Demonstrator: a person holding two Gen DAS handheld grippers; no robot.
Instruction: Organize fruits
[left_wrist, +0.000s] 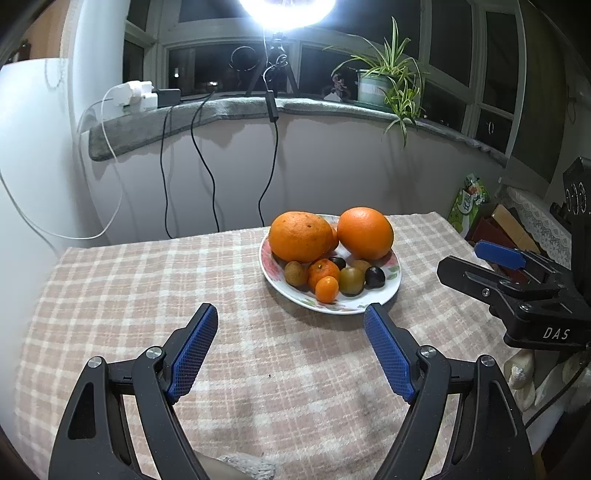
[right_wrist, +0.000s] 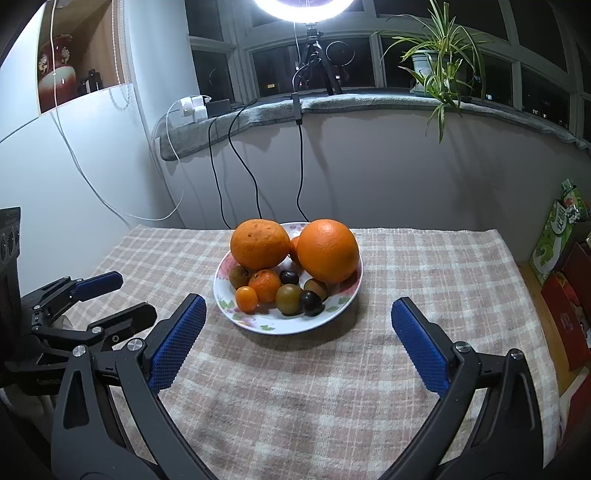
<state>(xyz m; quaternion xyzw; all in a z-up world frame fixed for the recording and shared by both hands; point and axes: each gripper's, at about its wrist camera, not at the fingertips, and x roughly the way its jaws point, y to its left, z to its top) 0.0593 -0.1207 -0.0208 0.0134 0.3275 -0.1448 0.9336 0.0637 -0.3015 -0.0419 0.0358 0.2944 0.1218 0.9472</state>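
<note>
The left tongs (left_wrist: 291, 314) were spread wide and held nothing, hovering above the checked cloth (left_wrist: 147, 295) that covered the worktop. Ahead of them and a little to the right stood a white flowered plate (left_wrist: 391, 284) with all the fruits on it. At the back of the plate, a speckled orange (left_wrist: 300, 236) lay on the left and a smoother orange (left_wrist: 365, 232) on the right, close to each other. In front of them were the small fruits: a brown one (left_wrist: 294, 273), a mandarin (left_wrist: 323, 271), a small orange kumquat (left_wrist: 327, 289) just at the front, a greenish fruit (left_wrist: 351, 280) and a dark one (left_wrist: 375, 277). Farther right, the right tongs (right_wrist: 298, 308) were also spread wide and empty, with the plate just beyond their tips. On the windowsill (left_wrist: 221, 107) behind the worktop stood a potted plant (left_wrist: 384, 77) under a bright ring lamp (left_wrist: 286, 11)
</note>
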